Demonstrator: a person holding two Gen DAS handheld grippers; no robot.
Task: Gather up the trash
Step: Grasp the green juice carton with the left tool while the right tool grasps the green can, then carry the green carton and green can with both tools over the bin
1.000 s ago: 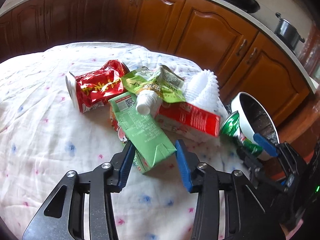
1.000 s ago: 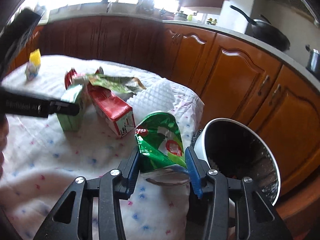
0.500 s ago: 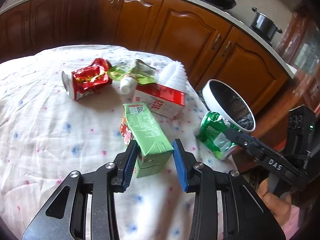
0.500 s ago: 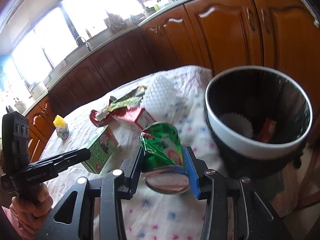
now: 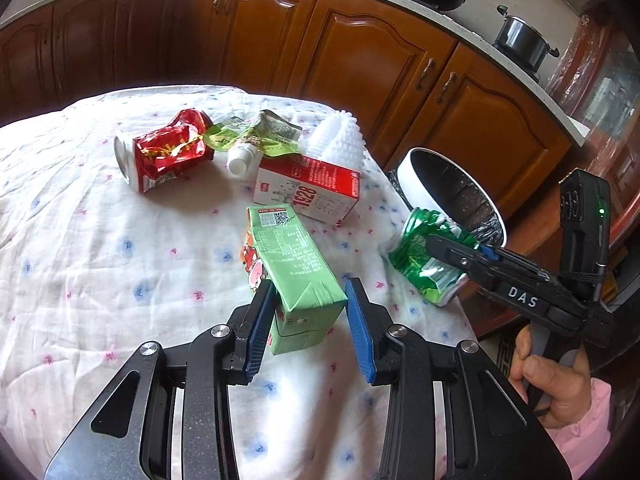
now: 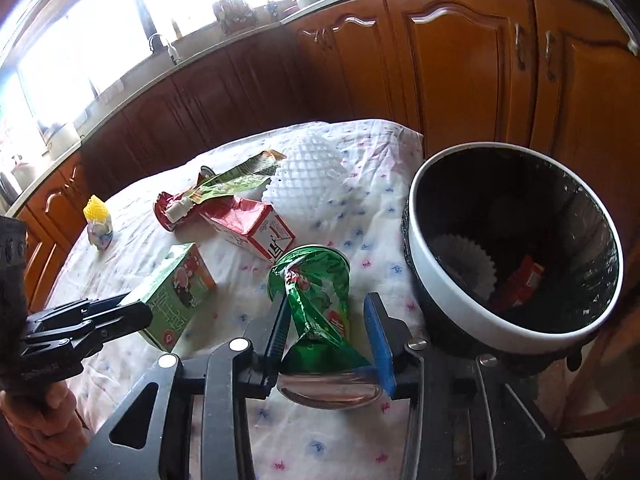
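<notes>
Trash bin [image 6: 508, 332] mouth gapes unobstructed (depth perhaps half empty); red carton [image 5: 308, 190] crowds the tablecloth [image 5: 100, 264] centre.

— We can't see the bin's [image 6: 420, 248] base; the right gripper [image 6: 330, 332] covers it.
— We can't tell whether the left gripper's [image 5: 308, 320] pads touch the carton [image 5: 294, 268].

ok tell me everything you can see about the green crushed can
The green crushed can is thin shiny metal, printed green with red and white marks, its middle badly crumpled and twisted. Its silver base faces the right wrist camera; its round open rim points away. It sits tilted between the fingers of the right hand-held gripper, above the floral tablecloth, just beside the white-rimmed trash bin.
</notes>
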